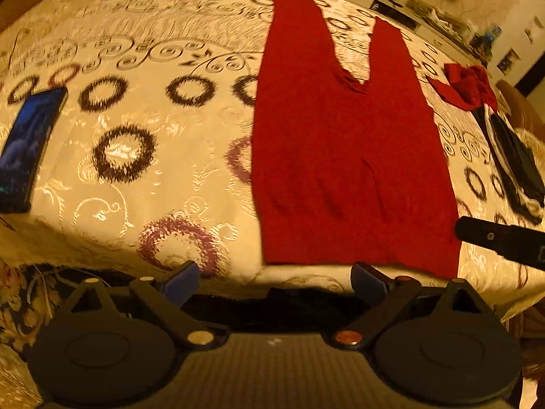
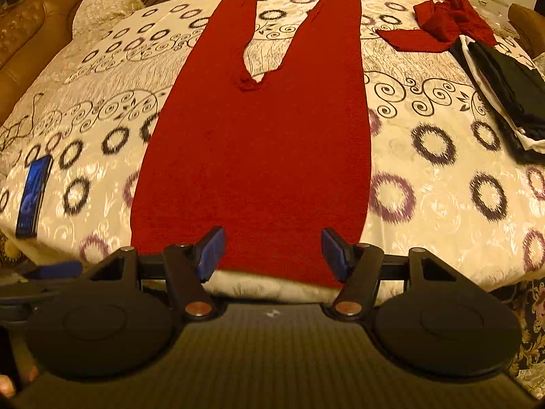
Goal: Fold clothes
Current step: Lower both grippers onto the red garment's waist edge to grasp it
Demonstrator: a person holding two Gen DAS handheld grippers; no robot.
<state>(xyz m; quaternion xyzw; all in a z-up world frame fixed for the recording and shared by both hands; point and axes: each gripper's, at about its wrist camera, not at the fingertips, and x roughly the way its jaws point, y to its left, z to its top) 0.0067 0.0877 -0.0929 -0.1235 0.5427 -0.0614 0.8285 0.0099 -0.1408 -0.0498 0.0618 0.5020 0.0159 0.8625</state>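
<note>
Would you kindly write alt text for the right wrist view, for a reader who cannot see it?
Red trousers lie flat on a patterned bedspread, legs pointing away, with the open right gripper poised over the near waist edge. A phone lies far left; crumpled red clothing and folded black clothing sit at right.

Warm, yellowish indoor light is washing over the bed (image 2: 425, 156), tinting its pale cover orange in the left wrist view, which is looking dimmer and softer, with smeared rings and blurred clutter past the far edge. The right wrist view is looking sharper and brighter. Sheen is glinting off the cover's woven pattern near the bed's near edge. Deep shadow is lying below that edge. Fisheye distortion is bowing both views.
</note>
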